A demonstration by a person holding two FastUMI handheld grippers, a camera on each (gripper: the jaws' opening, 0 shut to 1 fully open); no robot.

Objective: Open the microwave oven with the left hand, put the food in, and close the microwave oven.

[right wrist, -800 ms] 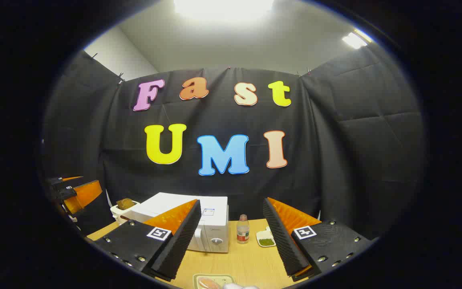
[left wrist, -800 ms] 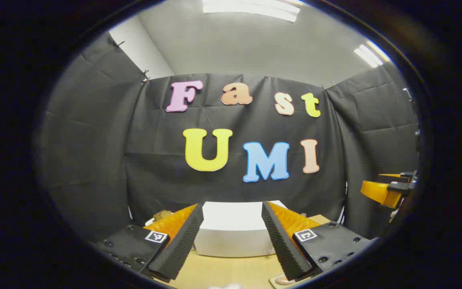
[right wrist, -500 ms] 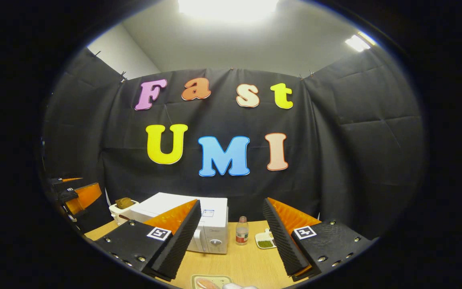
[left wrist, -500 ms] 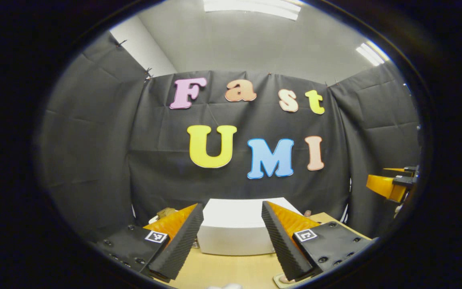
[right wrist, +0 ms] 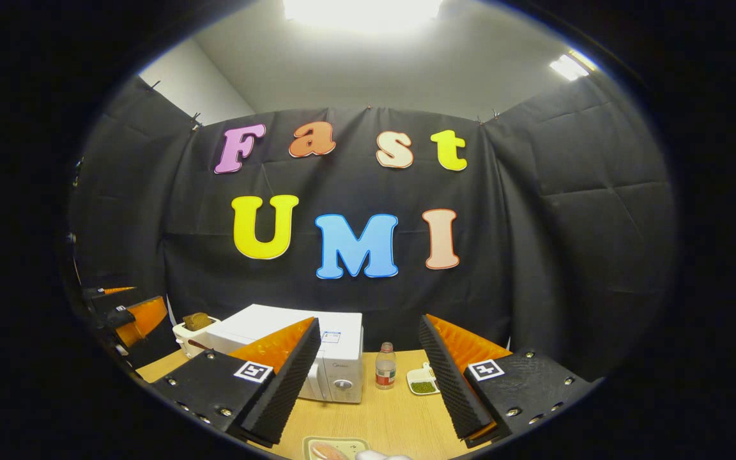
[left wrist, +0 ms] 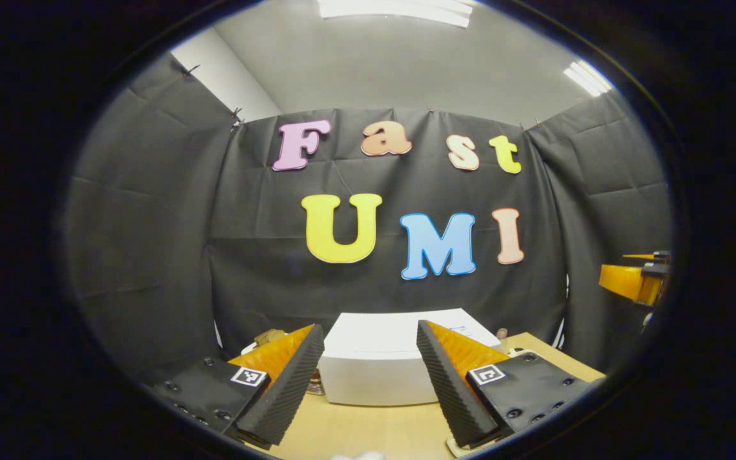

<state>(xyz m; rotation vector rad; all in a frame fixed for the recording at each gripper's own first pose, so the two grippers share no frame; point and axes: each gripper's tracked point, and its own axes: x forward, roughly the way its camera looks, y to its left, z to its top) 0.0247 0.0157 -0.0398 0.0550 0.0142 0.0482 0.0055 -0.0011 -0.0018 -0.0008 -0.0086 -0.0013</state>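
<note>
A white microwave oven (left wrist: 381, 364) stands shut on the wooden table (left wrist: 368, 431), straight ahead between my left gripper's open fingers. My left gripper (left wrist: 371, 390) holds nothing. In the right gripper view the microwave oven (right wrist: 336, 358) is left of centre, its knobs facing me. A plate with food (right wrist: 333, 448) lies at the bottom edge, just below my right gripper (right wrist: 368, 390), which is open and holds nothing. The right gripper (left wrist: 636, 281) appears far right in the left gripper view. The left gripper (right wrist: 128, 313) appears far left in the right gripper view.
A small bottle (right wrist: 385, 367) and a little dish of green bits (right wrist: 424, 381) stand right of the microwave. A white toaster with bread (right wrist: 194, 329) sits to its left. A plate corner (left wrist: 464, 447) lies by my left gripper's right finger.
The left gripper view has shifted a little: the microwave now sits slightly higher and farther right, and the other gripper has slid toward the right edge. The right gripper view is almost unchanged.
</note>
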